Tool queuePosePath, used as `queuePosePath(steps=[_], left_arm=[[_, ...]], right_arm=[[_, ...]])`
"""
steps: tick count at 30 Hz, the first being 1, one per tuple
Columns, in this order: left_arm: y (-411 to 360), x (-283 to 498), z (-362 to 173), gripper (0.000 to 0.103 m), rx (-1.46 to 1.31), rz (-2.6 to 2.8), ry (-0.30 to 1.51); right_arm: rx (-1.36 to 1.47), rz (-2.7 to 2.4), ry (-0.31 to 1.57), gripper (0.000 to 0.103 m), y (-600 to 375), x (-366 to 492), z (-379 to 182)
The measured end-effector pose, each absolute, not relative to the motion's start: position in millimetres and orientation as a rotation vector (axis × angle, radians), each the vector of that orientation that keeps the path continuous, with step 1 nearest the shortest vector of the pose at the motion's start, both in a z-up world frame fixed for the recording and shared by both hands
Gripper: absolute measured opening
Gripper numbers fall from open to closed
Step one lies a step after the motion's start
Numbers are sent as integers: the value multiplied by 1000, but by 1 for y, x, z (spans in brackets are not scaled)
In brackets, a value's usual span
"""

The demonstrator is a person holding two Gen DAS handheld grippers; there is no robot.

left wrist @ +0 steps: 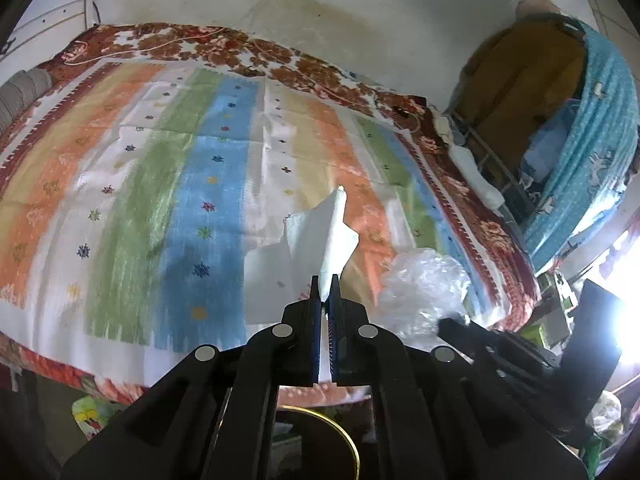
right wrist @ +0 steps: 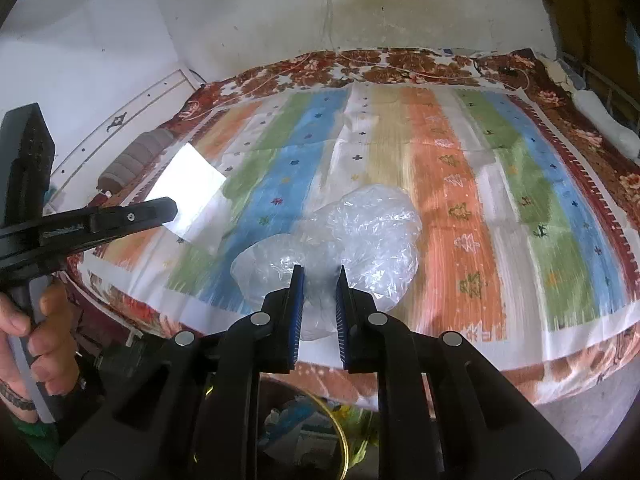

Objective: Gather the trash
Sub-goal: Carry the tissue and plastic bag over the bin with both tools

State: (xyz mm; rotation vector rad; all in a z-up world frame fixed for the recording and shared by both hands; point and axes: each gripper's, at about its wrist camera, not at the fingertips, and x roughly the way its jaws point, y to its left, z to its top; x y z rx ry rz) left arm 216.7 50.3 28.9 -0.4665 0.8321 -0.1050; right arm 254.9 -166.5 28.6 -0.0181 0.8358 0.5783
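My left gripper (left wrist: 329, 284) is shut on a white sheet of paper (left wrist: 316, 236) and holds it above the striped bedspread (left wrist: 160, 184). The paper also shows in the right wrist view (right wrist: 188, 188), held by the left gripper (right wrist: 168, 208). A crumpled clear plastic bag (right wrist: 360, 240) lies on the bed near its front edge. My right gripper (right wrist: 319, 276) has its jaws apart around the bag's near part, and I cannot tell if the pads touch it. The bag also shows in the left wrist view (left wrist: 424, 292), with the right gripper (left wrist: 452, 324) at it.
A floral blanket (left wrist: 224, 46) lies under the bedspread. A bin with a gold rim (right wrist: 336, 432) stands below the bed's front edge. A grey rolled pillow (right wrist: 132, 164) lies at the left. A blue curtain (left wrist: 600, 152) hangs at the right.
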Motion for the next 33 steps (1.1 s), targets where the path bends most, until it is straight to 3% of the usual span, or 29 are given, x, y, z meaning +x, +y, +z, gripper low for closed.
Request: queuePosePath(steps=[33], left_arm=[[13, 88, -1, 2, -491, -181, 886]], right_arm=[[-111, 602, 882, 14, -178, 135, -14]])
